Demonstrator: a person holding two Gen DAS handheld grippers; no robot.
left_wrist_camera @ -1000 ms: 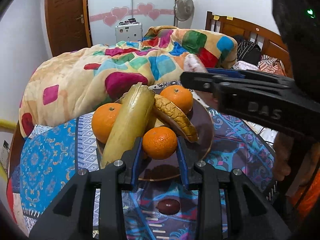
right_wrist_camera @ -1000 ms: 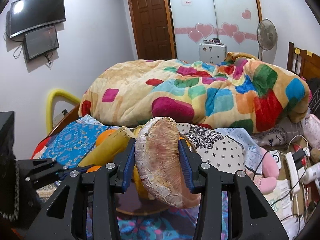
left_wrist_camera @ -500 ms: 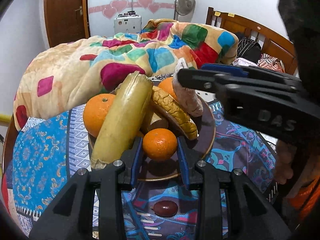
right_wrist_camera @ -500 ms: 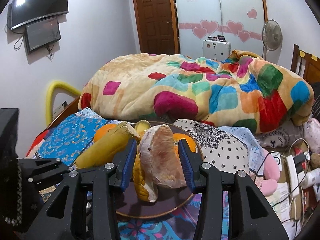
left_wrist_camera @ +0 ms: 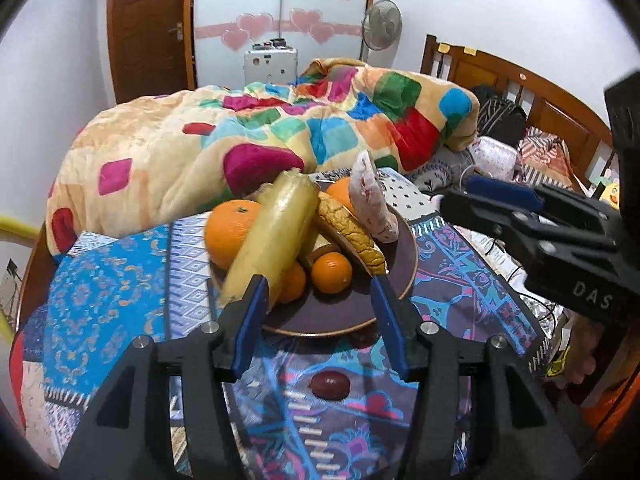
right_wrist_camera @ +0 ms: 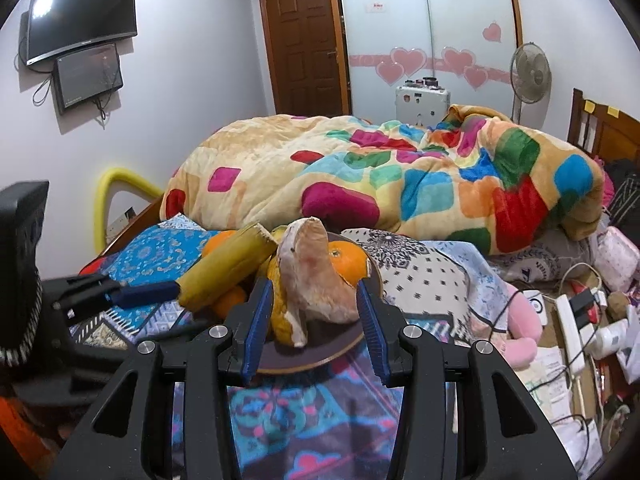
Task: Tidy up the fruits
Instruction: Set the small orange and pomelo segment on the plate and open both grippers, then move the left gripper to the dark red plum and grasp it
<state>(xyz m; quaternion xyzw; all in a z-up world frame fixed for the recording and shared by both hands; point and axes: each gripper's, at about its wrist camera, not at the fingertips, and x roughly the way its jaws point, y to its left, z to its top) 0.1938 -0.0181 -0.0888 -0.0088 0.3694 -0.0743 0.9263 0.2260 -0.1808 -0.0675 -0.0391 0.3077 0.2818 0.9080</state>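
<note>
A dark round plate (left_wrist_camera: 404,264) on the patterned table holds a long yellow fruit (left_wrist_camera: 276,236), several oranges, one small orange (left_wrist_camera: 332,273) at the front, a brownish bumpy piece (left_wrist_camera: 352,232) and a pale pinkish wedge (left_wrist_camera: 370,204). My left gripper (left_wrist_camera: 318,320) is open and empty just in front of the plate. My right gripper (right_wrist_camera: 312,320) is open; the pale wedge (right_wrist_camera: 316,276) rests on the plate (right_wrist_camera: 344,340) just beyond its fingers. The right gripper also shows in the left wrist view (left_wrist_camera: 496,204).
A small dark red fruit (left_wrist_camera: 330,385) lies on the tablecloth (left_wrist_camera: 120,300) near me. A bed with a colourful quilt (right_wrist_camera: 380,176) is behind the table. Cables and a power strip (right_wrist_camera: 572,320) lie at the right.
My left gripper opened, let go of the small orange on the plate and drew back. My right gripper lowered the pale wedge onto the plate, opened and drew back.
</note>
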